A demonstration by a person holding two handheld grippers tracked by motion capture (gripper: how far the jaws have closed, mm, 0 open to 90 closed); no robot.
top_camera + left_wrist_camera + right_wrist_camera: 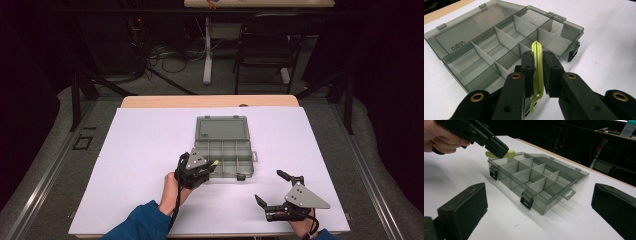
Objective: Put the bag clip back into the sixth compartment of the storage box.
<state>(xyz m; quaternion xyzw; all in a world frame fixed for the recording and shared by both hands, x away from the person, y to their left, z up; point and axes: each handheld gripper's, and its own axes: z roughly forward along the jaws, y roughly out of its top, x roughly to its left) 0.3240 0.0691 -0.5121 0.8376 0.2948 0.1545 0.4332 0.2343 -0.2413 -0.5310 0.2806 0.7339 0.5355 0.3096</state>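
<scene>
A pale wooden table bears a large white sheet covering nearly all its top, and on that sheet lies an open, smoky-grey transparent plastic compartment box, lid flat.

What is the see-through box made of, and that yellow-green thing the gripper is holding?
The box looks like hard smoky-grey plastic: you can see the table through its walls and open lid, and it shines a little. The yellow-green thing, pinched in the left gripper, is probably plastic too: smooth, bright, thin and bent like a clip. It could be coated metal; the pictures cannot settle that.
</scene>
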